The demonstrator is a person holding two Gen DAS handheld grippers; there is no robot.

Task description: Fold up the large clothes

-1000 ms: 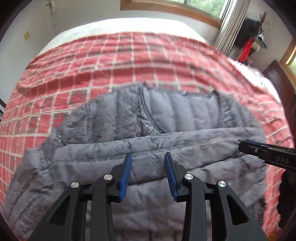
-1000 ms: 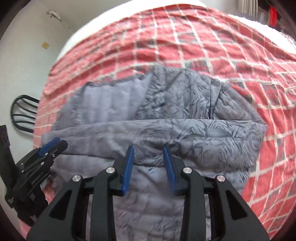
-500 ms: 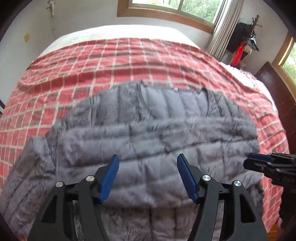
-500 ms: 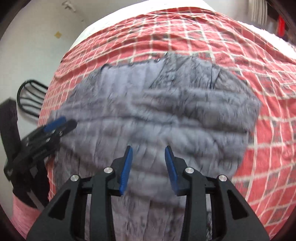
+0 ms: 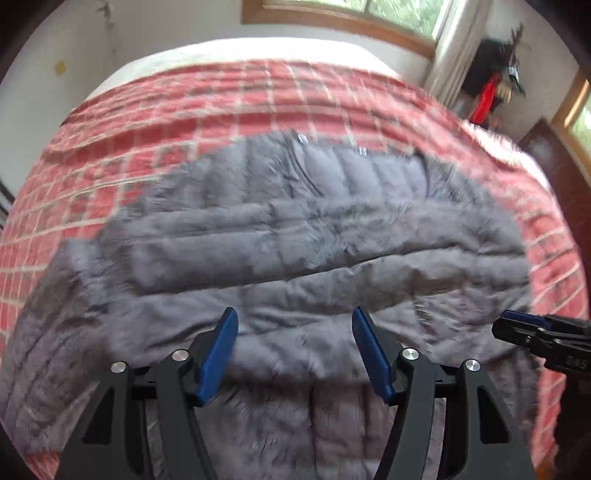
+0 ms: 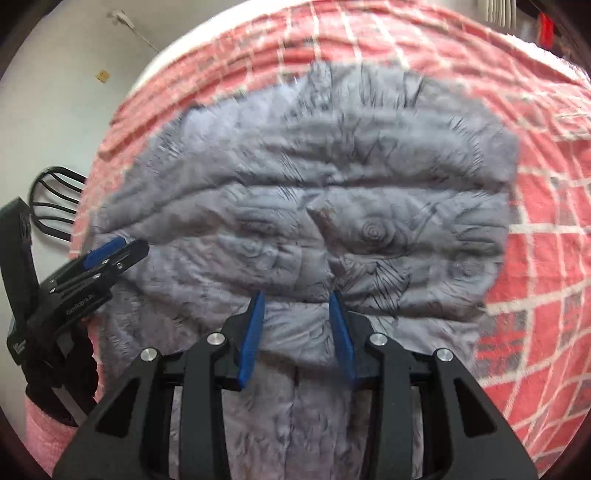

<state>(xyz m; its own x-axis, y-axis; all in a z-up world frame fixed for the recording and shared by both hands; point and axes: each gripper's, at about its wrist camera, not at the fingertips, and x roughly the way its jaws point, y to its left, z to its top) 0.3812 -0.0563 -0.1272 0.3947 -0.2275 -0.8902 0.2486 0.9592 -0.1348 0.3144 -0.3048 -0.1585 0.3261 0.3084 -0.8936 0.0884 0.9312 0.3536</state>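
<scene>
The jacket [image 5: 295, 258] lay spread on the bedspread [image 5: 258, 99], which covered the bed [image 5: 258, 51]. Its near part was folded up over its middle, and its collar end pointed toward the far wall. The window [image 5: 369, 11] stood behind the bed, with a curtain [image 5: 454, 48] at its right end. The left gripper [image 5: 293, 332] hung above the jacket's near part, the right gripper [image 5: 517, 332] at the jacket's right edge in the left wrist view. In the right wrist view a chair [image 6: 55, 203] stood left of the bed, beyond the left gripper.
</scene>
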